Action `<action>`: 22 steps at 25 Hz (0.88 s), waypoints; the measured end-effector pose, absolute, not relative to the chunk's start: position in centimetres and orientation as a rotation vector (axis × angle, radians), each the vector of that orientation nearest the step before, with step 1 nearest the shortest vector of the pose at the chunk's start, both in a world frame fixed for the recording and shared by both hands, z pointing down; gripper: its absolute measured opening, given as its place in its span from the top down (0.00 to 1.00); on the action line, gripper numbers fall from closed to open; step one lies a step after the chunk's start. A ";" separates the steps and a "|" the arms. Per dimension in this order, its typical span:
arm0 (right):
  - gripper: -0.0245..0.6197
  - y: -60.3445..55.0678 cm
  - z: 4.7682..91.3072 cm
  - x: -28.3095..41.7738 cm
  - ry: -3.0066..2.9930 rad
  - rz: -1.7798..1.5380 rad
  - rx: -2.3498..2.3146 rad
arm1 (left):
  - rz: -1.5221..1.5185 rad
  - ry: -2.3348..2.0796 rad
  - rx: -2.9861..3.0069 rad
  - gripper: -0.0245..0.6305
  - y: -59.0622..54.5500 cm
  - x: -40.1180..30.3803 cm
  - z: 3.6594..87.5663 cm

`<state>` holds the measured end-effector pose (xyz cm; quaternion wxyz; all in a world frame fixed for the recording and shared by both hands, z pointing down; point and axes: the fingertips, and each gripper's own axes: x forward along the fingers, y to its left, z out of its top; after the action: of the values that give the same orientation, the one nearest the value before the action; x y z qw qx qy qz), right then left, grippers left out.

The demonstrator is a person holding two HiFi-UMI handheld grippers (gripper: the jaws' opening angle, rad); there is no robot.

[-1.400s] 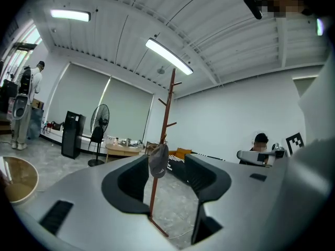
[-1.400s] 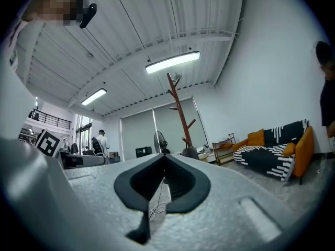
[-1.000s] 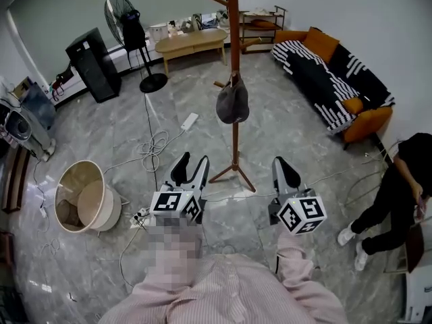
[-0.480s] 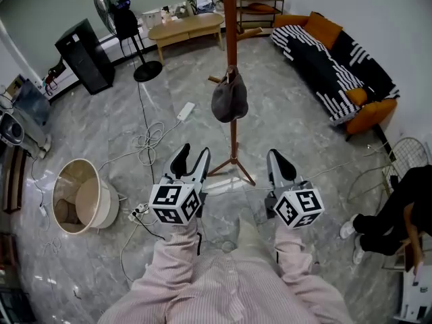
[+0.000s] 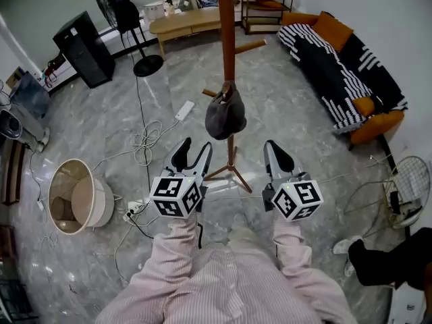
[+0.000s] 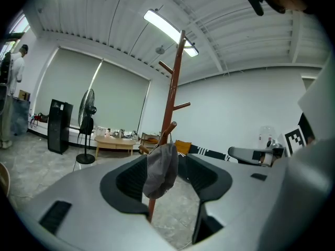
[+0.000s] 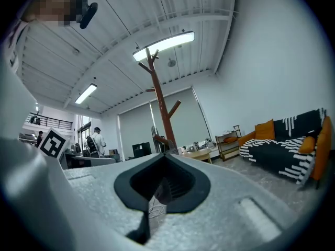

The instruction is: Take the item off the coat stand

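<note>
Nearest, pink striped sleeves (image 5: 229,282), a gripper at the end of each, both levelled at the coat stand (image 5: 227,39).

Left gripper (image 5: 194,147): fingers (image 5: 182,155) spread wide, just opened further, pressing on nothing. Right gripper (image 5: 275,147): closed up, tips together, nothing grasped.

Just past the tips, on the grey marble floor (image 5: 290,113), the spread feet of the brown wooden stand.

Higher on the pole, hanging from a low peg: a dark grey cap (image 5: 225,117). In the head view, ahead of both grippers and between them, somewhat nearer the left one, touching neither. In the left gripper view, framed in the gap between the two open jaws, beyond their tips, limp against the pole and clear of both pads.

Off to the left, a beige bin (image 5: 77,198) and a white power strip (image 5: 184,110) with loose cable.

Farther back, a black standing fan (image 5: 121,12), a black tower speaker (image 5: 81,49), a low wooden table (image 5: 189,22) and, to the right, a sofa (image 5: 344,66) with a black-and-white striped throw and orange cushions.
</note>
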<state>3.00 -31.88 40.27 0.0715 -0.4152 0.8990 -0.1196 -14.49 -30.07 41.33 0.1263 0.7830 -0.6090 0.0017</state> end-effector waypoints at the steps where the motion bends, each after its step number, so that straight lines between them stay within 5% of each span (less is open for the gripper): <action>1: 0.95 -32.7 40.2 2.9 2.709 -0.362 -1.239 | 0.007 -1.776 2.274 0.64 -30.9 -14.4 41.4; 22: 0.95 -44.5 40.8 3.1 2.751 -0.447 -1.077 | 0.222 -1.734 2.234 0.63 -43.1 -11.2 44.8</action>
<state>3.09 -44.46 40.85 0.0768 -0.3594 0.9180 -0.1490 -11.24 -43.13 44.79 0.1520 0.7783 -0.6043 0.0772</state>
